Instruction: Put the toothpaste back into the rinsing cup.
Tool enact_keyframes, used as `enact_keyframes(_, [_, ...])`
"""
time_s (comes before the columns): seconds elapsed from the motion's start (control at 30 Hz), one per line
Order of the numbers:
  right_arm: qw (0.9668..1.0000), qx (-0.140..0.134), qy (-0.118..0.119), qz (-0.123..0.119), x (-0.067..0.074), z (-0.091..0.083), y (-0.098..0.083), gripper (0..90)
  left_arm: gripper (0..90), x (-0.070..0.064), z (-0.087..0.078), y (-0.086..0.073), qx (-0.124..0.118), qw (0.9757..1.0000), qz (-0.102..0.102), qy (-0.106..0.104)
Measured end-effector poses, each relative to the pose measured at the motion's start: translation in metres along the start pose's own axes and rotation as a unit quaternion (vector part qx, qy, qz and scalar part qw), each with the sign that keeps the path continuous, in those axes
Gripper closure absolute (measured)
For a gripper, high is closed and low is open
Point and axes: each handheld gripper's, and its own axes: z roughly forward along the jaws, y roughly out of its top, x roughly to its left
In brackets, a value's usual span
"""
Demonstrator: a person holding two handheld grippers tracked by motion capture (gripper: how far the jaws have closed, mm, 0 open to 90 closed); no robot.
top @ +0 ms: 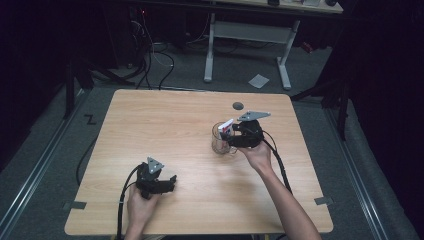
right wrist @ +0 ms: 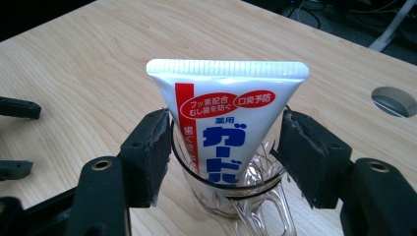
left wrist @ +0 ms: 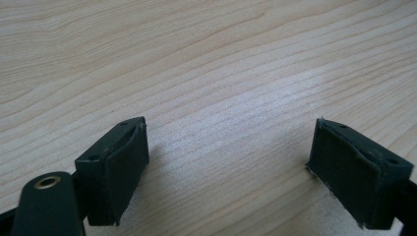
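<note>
A white toothpaste tube (right wrist: 226, 113) with red and blue print stands cap-down in a clear glass mug (right wrist: 231, 196), right of the table's middle in the high view. My right gripper (right wrist: 226, 147) straddles the tube (top: 227, 126) just above the rim of the mug (top: 219, 142). Its pads (right wrist: 147, 157) stand close beside the tube's edges without squeezing it, so the gripper is open. My left gripper (top: 170, 182) rests low on the wooden table (top: 165, 125) near the front left. In the left gripper view, that gripper (left wrist: 228, 162) is open wide over bare wood.
A round cable hole (top: 238, 105) lies in the tabletop just behind the mug. Beyond the table's far edge stand a white desk frame (top: 210, 50) and loose cables (top: 150, 60) on the floor. A paper scrap (top: 258, 80) lies there too.
</note>
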Motion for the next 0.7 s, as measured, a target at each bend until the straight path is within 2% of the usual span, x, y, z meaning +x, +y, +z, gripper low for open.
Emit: enact_keyframes(0.7, [0.9997, -0.013, -0.007, 0.017, -0.01, -0.018, -0.008, 37.9, 15.3, 0.0, 0.0, 0.0, 0.0, 1.0, 0.0, 0.0])
